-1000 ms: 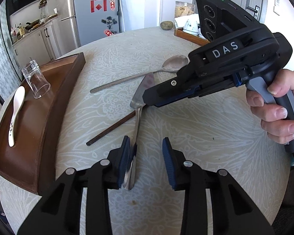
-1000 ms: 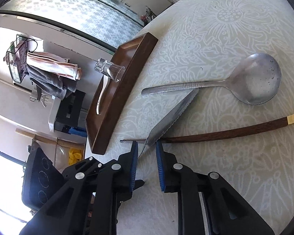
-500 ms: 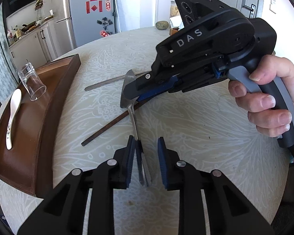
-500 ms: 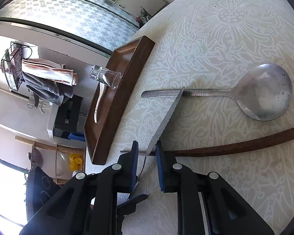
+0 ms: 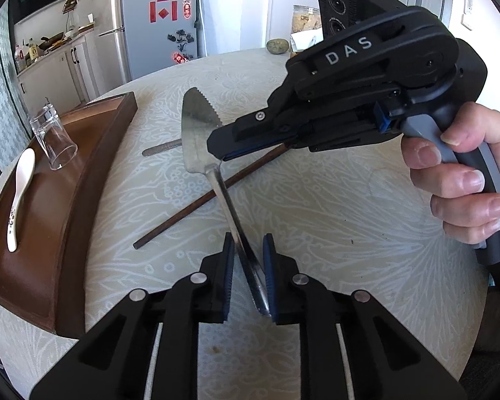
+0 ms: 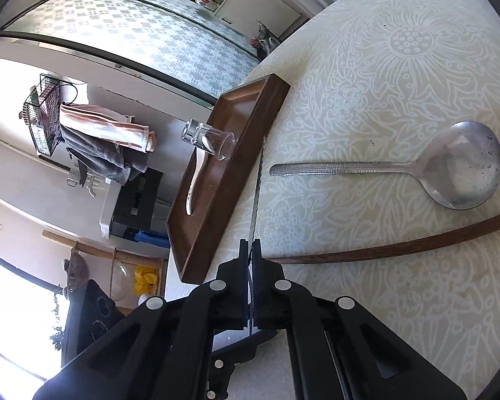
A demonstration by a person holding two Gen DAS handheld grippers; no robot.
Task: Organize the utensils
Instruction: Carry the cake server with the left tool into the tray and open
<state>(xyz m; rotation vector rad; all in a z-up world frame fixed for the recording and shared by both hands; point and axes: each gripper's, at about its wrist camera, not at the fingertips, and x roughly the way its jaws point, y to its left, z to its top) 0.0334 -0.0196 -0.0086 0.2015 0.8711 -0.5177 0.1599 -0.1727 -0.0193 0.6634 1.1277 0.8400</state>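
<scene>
Left wrist view: white "DAS" lettering on right hand-held gripper [image 5: 221, 156], clenched on serrated cake server [image 5: 200, 133].

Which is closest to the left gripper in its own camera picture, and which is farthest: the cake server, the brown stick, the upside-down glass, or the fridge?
1. Cake server: its handle is between the left gripper fingers.
2. Brown stick: on the table just beyond, crossing under the server.
3. Upside-down glass: in the wooden tray, far left.
4. Fridge: past the table, at the back.

shiny metal cake server [image 5: 200, 133], glossy wooden tray [image 5: 93, 153], clear glass [image 5: 51, 140].
</scene>
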